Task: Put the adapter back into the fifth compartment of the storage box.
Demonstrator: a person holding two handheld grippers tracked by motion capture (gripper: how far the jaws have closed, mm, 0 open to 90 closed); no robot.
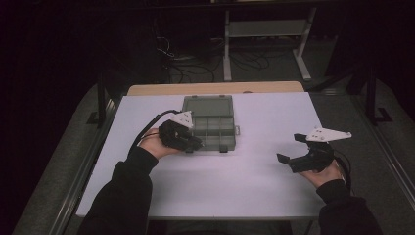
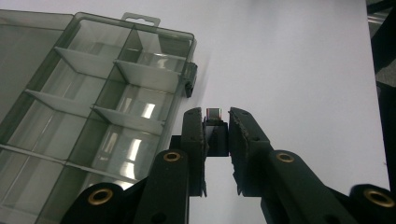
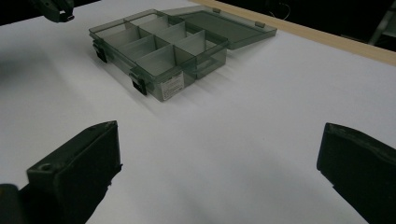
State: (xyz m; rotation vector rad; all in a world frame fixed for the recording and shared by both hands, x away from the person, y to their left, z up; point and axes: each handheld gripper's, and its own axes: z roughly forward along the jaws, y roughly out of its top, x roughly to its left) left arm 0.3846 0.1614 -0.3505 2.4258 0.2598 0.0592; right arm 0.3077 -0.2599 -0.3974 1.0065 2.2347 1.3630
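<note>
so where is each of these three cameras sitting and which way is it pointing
High view: above the person's side, looking forward and down on the table; forearms, left gripper, right gripper.
Left gripper view: on the left gripper, looking down along its fingers, shut on a small block, beside the compartment box.
Right gripper view: on the right gripper, open, looking across the table.
All three share the compartment box.

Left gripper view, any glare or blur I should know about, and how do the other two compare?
Left gripper view: sharp, with bright glints on the box floor. High view: dim, surroundings nearly black, only the white table lit. Right gripper view: box crisp, near jaws soft and shadowed.
</note>
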